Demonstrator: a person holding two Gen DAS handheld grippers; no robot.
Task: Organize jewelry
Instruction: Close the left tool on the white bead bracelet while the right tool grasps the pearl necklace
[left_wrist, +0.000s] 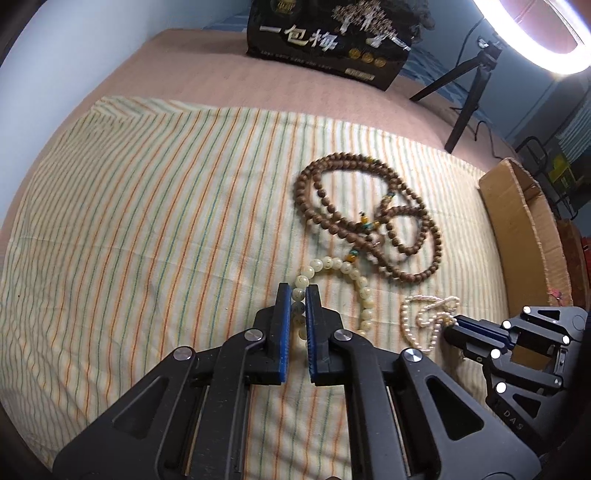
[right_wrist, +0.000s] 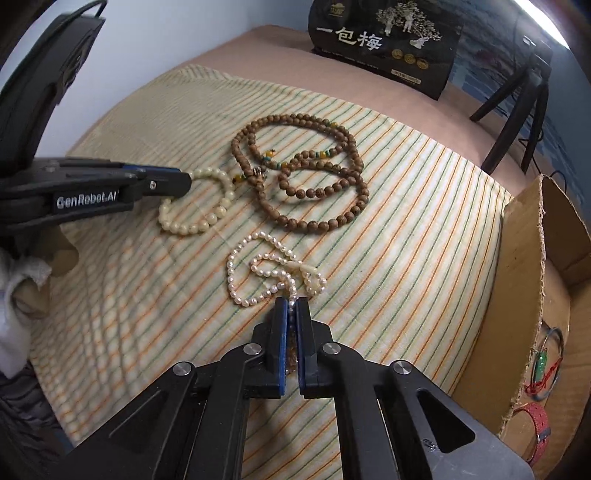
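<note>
Three strands lie on a striped cloth (left_wrist: 147, 221). The long brown bead mala (left_wrist: 369, 210), coiled with yellow and teal accents, is the landmark. Just before it curls the cream bracelet (right_wrist: 199, 206); the left gripper (left_wrist: 300, 291) has its jaws narrowed onto those beads. Nearer the cardboard box (right_wrist: 535, 280), the pearl strand (right_wrist: 258, 273) is heaped, pinched in the right gripper (right_wrist: 292, 303). "GenRobot.AI" marks the left gripper. Behind the mala stands a black bag (left_wrist: 325, 40) reading "一包梅", beside a tripod (left_wrist: 469, 92).
</note>
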